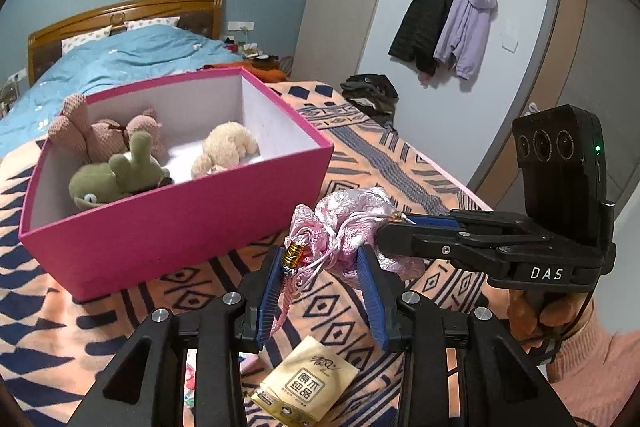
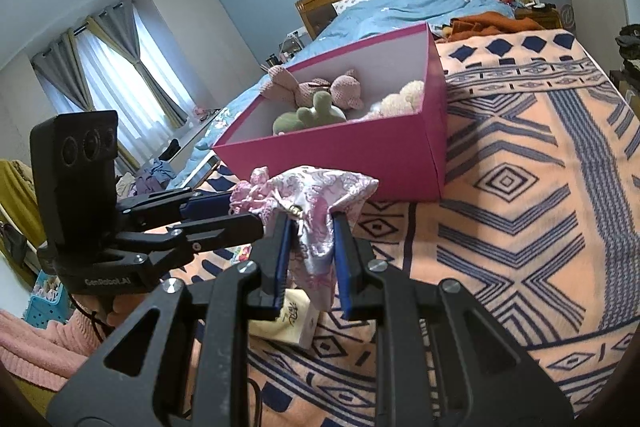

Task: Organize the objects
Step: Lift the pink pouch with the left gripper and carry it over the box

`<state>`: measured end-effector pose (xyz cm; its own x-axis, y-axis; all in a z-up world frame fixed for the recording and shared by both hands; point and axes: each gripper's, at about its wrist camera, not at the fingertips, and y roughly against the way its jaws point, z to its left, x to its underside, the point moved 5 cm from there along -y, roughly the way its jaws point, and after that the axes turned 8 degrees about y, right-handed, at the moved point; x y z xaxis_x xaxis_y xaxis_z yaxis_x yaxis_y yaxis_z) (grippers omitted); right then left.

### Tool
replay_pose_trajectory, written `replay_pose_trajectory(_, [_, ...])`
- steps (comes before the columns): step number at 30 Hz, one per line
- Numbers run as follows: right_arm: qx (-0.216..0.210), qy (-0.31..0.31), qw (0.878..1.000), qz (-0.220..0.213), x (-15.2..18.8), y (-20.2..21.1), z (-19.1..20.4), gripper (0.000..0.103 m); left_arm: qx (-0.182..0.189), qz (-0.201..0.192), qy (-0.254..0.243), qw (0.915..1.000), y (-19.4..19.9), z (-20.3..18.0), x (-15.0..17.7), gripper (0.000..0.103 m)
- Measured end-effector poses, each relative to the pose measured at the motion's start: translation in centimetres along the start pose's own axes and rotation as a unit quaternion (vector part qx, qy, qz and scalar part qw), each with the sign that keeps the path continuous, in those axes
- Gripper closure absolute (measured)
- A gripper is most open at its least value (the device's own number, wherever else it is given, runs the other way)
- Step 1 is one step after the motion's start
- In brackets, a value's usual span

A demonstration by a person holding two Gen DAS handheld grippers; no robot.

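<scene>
Item: pink brocade drawstring pouch [image 1: 352, 223], with gold bead and tassel cords [image 1: 294, 255] hanging from its neck.
Position: held in the air above the patterned blanket [image 2: 520, 187] on the bed, just in front of the near wall of the pink box [image 1: 176, 227].
Left hand-held gripper [image 1: 320, 267]: fingers stand either side of the pouch's gathered neck; the right pad touches the cloth, the left pad meets only the cords. Whether it truly clamps, I cannot tell.
Right hand-held gripper [image 2: 310, 239]: closed on the pouch's body, cloth pinched between both blue pads and drooping below them.
Relation: pouch spans both grippers, neck toward the left one, body in the right one; the 2 tools meet roughly at right angles.
Likely reason for hold: a limp, slippery bag carries better supported at 2 points; probably bound for the box.
Box contents: 3 plush toys, pink [image 1: 108, 135], green [image 1: 120, 175], cream [image 1: 224, 151]; free floor remains on the right side.
Beneath: tissue packet [image 1: 306, 387] lying on the blanket, under the grippers.
</scene>
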<state>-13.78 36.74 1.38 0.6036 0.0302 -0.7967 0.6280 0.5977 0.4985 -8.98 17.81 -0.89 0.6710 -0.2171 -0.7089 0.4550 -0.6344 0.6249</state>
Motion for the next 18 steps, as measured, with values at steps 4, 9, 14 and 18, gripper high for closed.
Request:
replay_pose_trajectory(4, [0.000,0.007,1.000,-0.004,-0.6,0.1,0.2,0.080,0.000,-0.007,0.002,1.0000,0.4,0.1,-0.5,0.065])
replay_pose_trajectory(9, [-0.001,0.013,1.000,-0.007,-1.2,0.0,0.3,0.080,-0.002,-0.014,0.004,0.9999,0.6,0.3,-1.0,0.065])
replay_pose_trajectory(14, [-0.003,0.017,1.000,-0.011,-2.0,-0.1,0.3,0.080,-0.004,-0.021,0.002,0.9998,0.9,0.4,-1.8,0.065])
replay_pose_trajectory(18, [-0.002,0.023,1.000,-0.017,-3.0,-0.1,0.3,0.080,-0.009,-0.029,-0.001,0.9995,1.0,0.4,-2.7,0.065])
